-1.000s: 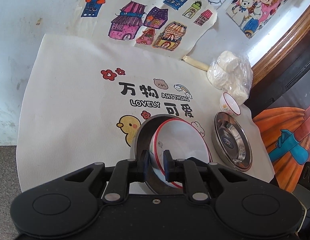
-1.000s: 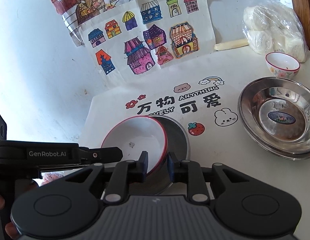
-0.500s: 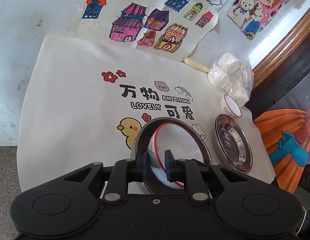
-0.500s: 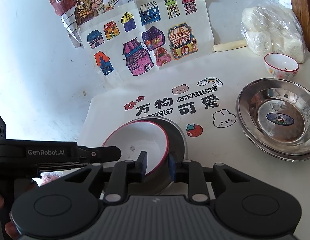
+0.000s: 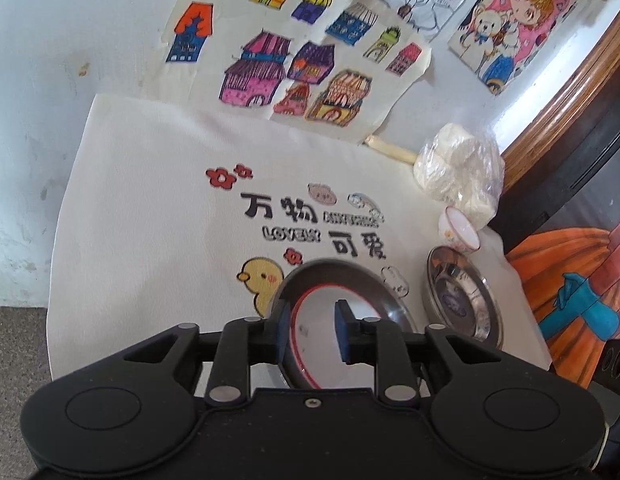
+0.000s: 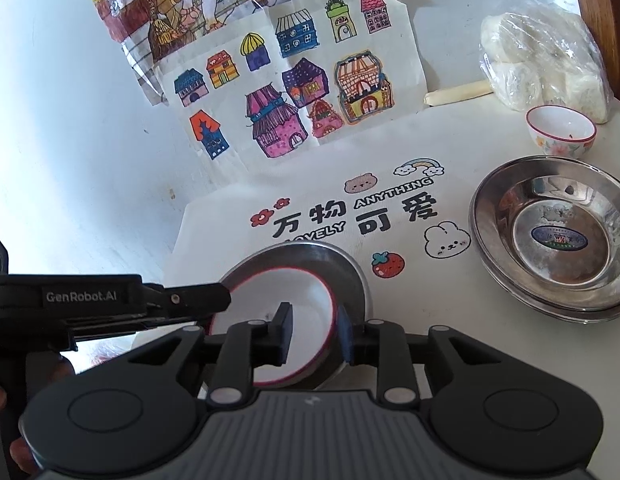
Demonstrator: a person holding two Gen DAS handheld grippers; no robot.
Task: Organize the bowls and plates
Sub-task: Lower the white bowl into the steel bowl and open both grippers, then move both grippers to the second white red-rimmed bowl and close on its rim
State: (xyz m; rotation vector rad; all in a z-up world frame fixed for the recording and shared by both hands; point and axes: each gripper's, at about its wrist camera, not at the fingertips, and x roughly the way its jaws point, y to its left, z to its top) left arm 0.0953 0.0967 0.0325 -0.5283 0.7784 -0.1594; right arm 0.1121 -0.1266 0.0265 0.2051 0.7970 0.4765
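A white bowl with a red rim (image 5: 321,344) (image 6: 282,312) sits inside a steel plate (image 5: 349,276) (image 6: 341,264) on the printed cloth. My left gripper (image 5: 311,330) is open, its jaws standing on either side of the bowl's left rim. My right gripper (image 6: 313,330) is open, its jaws astride the bowl's right rim. The left gripper also shows in the right wrist view (image 6: 198,298). A stack of steel plates (image 6: 557,236) (image 5: 461,300) lies to the right. A small flowered bowl (image 6: 561,130) (image 5: 458,234) stands behind the stack.
A plastic bag of white buns (image 6: 545,60) (image 5: 457,176) and a rolled paper (image 6: 457,94) lie at the back right. Children's drawings (image 6: 294,92) lie behind the cloth (image 5: 158,216). A dark wooden frame (image 5: 561,92) borders the right.
Both grippers opened: they were shut on the bowl's rim and now stand apart around it. The bowl has settled into the steel plate.
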